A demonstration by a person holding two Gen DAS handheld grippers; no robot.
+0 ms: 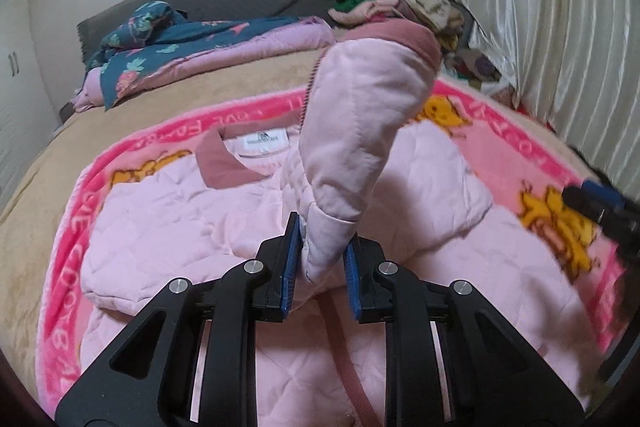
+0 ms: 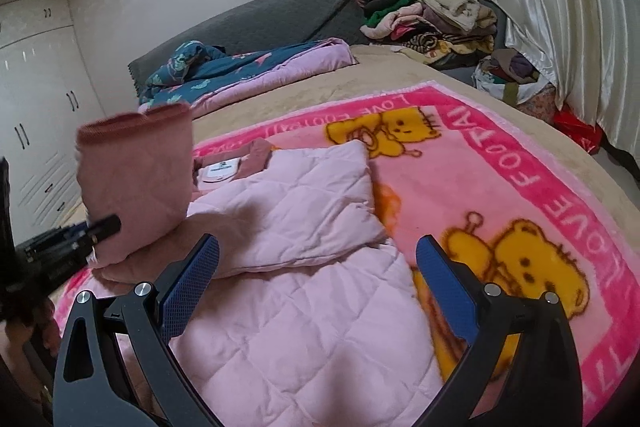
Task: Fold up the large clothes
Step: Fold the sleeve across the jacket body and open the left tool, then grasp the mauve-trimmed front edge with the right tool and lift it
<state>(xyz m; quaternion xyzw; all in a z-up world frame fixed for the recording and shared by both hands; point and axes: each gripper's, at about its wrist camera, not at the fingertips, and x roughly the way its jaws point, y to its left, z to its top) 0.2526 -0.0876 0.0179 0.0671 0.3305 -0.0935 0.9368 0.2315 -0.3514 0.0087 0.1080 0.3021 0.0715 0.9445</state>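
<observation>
A pale pink quilted jacket (image 1: 180, 223) lies spread on a pink teddy-bear blanket (image 1: 532, 147) on the bed, collar and label toward the far side. My left gripper (image 1: 323, 231) is shut on one sleeve (image 1: 360, 131), which stands up from the jaws with its dusty-rose cuff (image 1: 412, 35) on top. In the right wrist view the same cuff (image 2: 136, 163) hangs at the left beside the left gripper (image 2: 104, 227). My right gripper (image 2: 319, 245) is open just above the jacket (image 2: 304, 307), where the other sleeve (image 2: 296, 203) lies folded in; nothing is between its fingers.
A folded teal and pink quilt (image 1: 200, 43) lies near the grey headboard (image 2: 256, 23). A pile of clothes (image 2: 432, 15) sits at the far right corner by the white curtain (image 2: 560, 7). White wardrobe doors (image 2: 40, 107) stand at the left. The tan bedcover (image 1: 48, 187) surrounds the blanket.
</observation>
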